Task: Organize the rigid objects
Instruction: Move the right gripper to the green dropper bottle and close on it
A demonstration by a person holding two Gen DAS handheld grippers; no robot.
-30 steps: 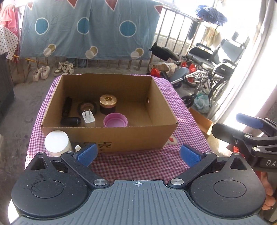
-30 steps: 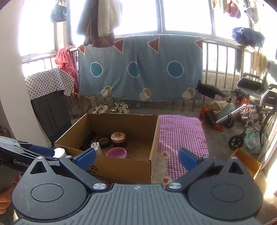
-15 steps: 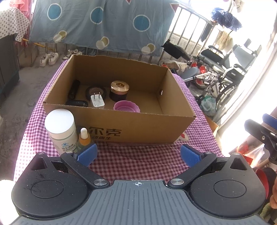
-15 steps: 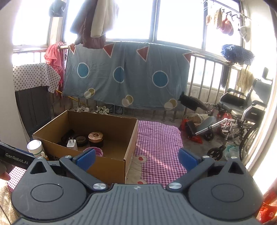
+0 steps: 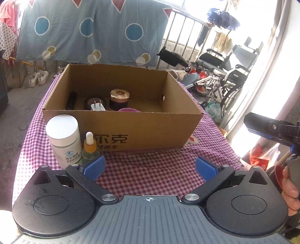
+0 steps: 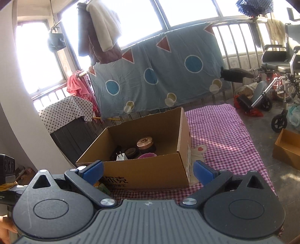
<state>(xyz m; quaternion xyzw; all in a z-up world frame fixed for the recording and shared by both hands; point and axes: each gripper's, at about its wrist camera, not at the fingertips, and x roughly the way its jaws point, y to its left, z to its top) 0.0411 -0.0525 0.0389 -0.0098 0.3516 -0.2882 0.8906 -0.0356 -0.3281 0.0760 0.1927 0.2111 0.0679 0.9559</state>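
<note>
Checked cloth (image 5: 150, 169); box (image 5: 150, 131) printed "尔克"; both tools (image 5: 150, 167) (image 6: 148, 171) apart, empty.

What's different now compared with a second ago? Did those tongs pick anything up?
Nothing was picked up. The left tongs dropped lower and closer to the white bottle and the small dropper bottle standing outside the cardboard box. The right tongs swung rightward and tilted. Both stayed open and empty, and the items inside the box did not move.

Bright daylight, blown-out windows (image 6: 138, 16), fisheye edge distortion.
</note>
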